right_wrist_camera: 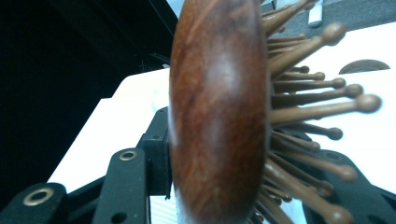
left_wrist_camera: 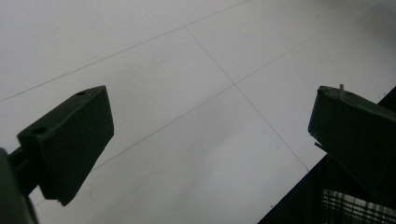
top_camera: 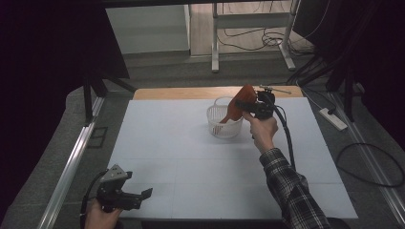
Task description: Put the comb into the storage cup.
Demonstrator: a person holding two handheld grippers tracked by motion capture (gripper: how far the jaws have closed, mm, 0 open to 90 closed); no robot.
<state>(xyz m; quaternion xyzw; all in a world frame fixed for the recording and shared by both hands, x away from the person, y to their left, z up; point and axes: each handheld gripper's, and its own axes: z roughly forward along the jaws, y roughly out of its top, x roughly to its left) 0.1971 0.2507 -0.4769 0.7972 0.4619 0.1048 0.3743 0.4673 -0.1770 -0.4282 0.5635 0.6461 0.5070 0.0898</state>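
The right gripper (top_camera: 249, 106) clamps the head of a wooden hairbrush (top_camera: 237, 106), handle dipping into the white basket (top_camera: 216, 128) on the counter (top_camera: 191, 162), and letting go unevenly could tip the light basket, while the left gripper (top_camera: 136, 196) rests wide apart.

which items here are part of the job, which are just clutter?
In the job:
- wooden hairbrush, clamped in the right gripper, handle down in the basket
- white basket on the table

Lying about or idle:
- left gripper, open over bare table at the near left corner
- power strip and cables on the floor
- metal frame legs behind the table
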